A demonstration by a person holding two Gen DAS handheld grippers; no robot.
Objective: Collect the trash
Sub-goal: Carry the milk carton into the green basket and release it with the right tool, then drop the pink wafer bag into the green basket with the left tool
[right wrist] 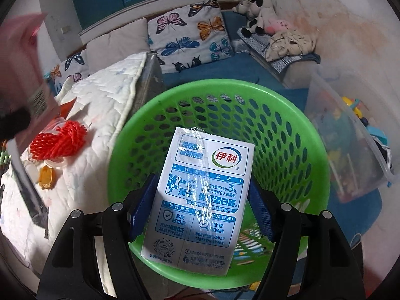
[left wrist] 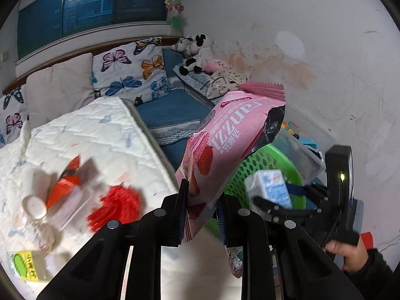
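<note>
The right gripper (right wrist: 200,200) holds a milk carton (right wrist: 200,187) between half-open jaws, over the green basket (right wrist: 287,115) (rim at twelve o'clock). The left gripper (left wrist: 202,215), clamped tight, pinches a pink snack bag (left wrist: 225,137) rising toward one o'clock.

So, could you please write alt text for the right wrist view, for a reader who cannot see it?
The right gripper holds a blue-and-white milk carton above a round green plastic perforated basket. To the left, a red mesh net lies on a white quilted cover, with butterfly-print cushions behind.

Dim room; blurred, fisheye-warped edges
</note>
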